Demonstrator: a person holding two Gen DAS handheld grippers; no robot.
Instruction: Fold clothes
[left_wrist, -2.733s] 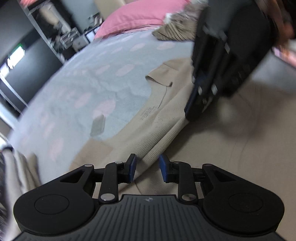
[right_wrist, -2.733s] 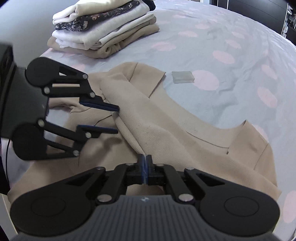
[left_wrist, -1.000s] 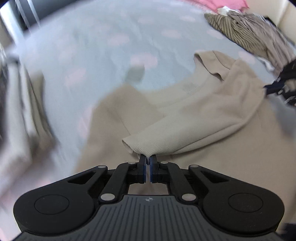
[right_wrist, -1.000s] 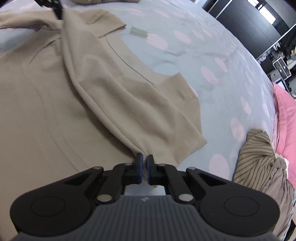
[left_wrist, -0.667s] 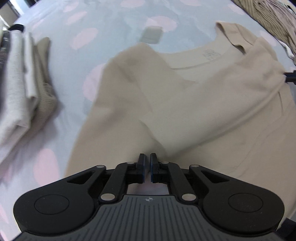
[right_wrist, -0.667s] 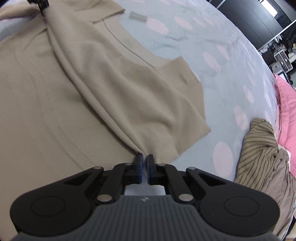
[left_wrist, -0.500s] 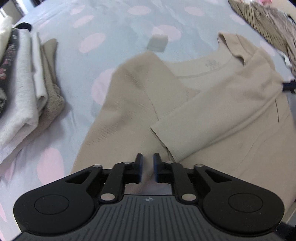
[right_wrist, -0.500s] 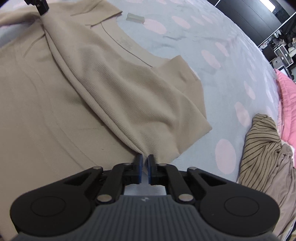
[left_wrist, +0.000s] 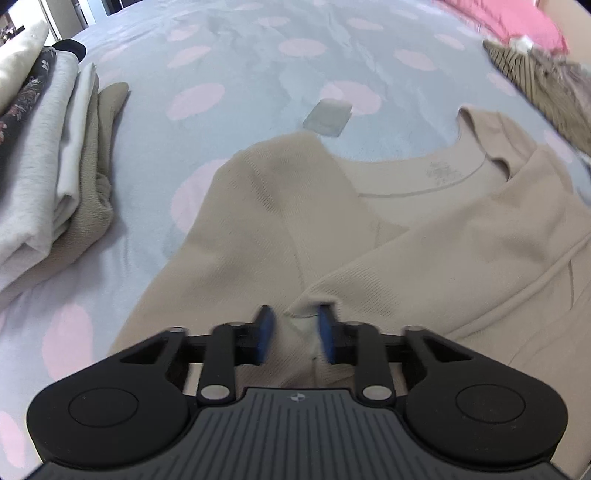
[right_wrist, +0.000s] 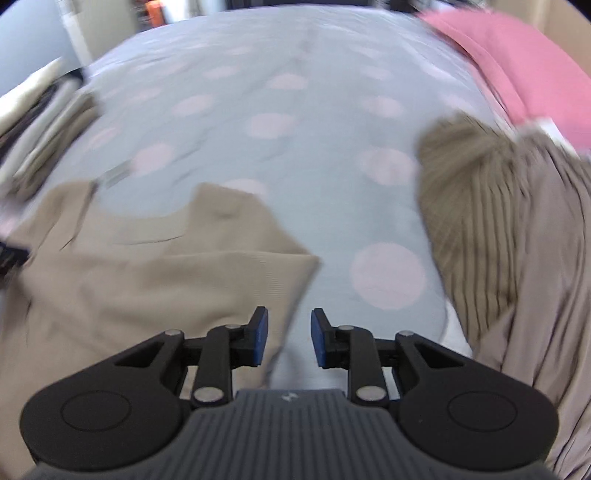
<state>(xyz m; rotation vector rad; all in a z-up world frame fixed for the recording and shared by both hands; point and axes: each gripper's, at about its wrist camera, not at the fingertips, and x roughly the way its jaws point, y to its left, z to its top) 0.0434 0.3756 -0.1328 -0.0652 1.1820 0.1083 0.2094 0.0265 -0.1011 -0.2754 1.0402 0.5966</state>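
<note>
Sleeve cuff (left_wrist: 308, 310) of beige top (left_wrist: 258, 221) lies between parted left gripper (left_wrist: 293, 332); right gripper (right_wrist: 285, 338) just opening, nothing gripped.

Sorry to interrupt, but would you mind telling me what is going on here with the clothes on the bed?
A person with two handheld grippers is folding a beige long-sleeved top on the spotted bedspread. One sleeve already lies across its front. The left gripper is open, with the cuff loose between its jaws, which have just been closing. The right gripper has just been opening at the top's edge and grips nothing. A folded stack and an unfolded striped garment lie alongside.
</note>
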